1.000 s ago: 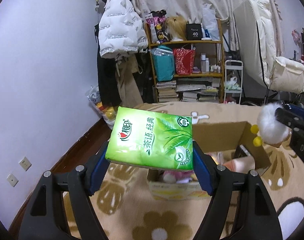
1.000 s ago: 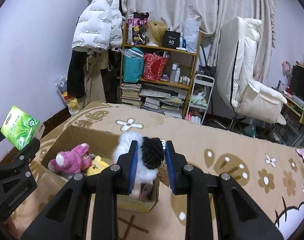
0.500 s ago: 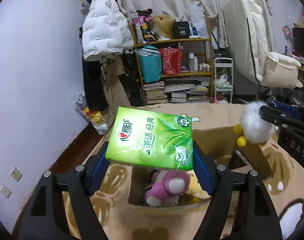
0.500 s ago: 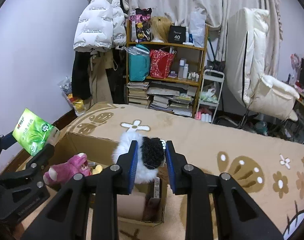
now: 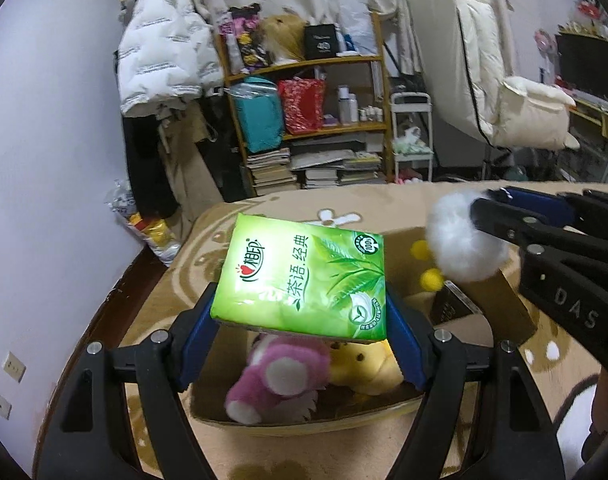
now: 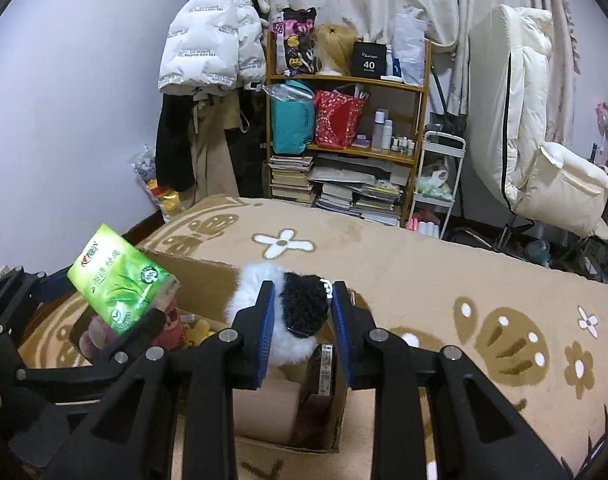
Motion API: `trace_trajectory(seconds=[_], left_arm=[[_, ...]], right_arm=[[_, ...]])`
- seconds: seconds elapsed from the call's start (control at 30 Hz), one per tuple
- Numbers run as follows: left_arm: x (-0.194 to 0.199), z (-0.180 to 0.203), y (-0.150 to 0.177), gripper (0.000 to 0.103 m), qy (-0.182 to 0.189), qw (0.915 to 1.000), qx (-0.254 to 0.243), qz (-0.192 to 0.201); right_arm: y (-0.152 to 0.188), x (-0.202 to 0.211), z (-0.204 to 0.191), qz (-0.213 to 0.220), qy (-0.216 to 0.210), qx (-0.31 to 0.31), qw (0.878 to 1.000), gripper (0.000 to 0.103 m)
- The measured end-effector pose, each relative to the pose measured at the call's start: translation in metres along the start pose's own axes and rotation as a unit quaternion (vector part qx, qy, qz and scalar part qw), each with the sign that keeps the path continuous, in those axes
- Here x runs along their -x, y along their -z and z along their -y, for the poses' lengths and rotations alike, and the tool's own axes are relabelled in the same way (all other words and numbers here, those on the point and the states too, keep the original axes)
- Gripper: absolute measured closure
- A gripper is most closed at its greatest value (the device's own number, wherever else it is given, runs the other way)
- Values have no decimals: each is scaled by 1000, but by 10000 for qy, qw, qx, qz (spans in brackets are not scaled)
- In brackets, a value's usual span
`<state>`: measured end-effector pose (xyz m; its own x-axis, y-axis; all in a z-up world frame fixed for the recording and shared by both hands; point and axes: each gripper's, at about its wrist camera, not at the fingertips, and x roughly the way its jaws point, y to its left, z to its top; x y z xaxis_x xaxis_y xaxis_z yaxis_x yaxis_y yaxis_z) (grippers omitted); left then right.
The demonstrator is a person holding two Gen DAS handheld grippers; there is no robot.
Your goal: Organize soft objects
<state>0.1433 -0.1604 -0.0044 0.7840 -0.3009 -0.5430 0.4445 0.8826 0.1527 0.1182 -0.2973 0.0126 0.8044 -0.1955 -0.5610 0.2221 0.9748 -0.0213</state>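
Dim indoor light w/ a cool purple cast on the wall (image 5: 44, 168). Heavy fisheye bend & black corners in both views. Pink plush (image 5: 280, 376) motion-blurred, white fluff (image 5: 460, 240) soft. Tissue pack (image 5: 304, 276) sharp, mild sheen. Shadows soft.

Left gripper (image 5: 300, 332), black angular frame, blue-padded fingers (image 5: 196, 332), silver screws, right gripper (image 6: 303, 324) alike, "DAS" lettering

The box (image 5: 304, 420) is open on top, but a pink plush (image 5: 280, 372) and a yellow plush (image 5: 368, 364) fill its near left, leaving room at the right.
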Motion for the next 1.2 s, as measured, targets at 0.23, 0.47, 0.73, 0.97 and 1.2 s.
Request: trace_trajectory(seconds=[0.23,0.47,0.73,0.97,1.2], left_arm=[[-5,10,3,25,206,9997,-130,-42],[-9,14,8,9,235,9995,-164,-148],[-6,17,11,3,51,9995,-257,-177],[9,14,13,2,-153,9992,-283,-242],[45,-3,10,2,-318,9991,0,-288]], right_arm=[[2,-6,9,-177,-227,-250,9993,72],[4,-11,16,-318,-393,-424,9978,69],[6,-8,21,-431,-485,-564,9963,59],[4,14,22,-412,-507,-669,9956,26],[-2,52,17,-243,-342,-439,9982,0]])
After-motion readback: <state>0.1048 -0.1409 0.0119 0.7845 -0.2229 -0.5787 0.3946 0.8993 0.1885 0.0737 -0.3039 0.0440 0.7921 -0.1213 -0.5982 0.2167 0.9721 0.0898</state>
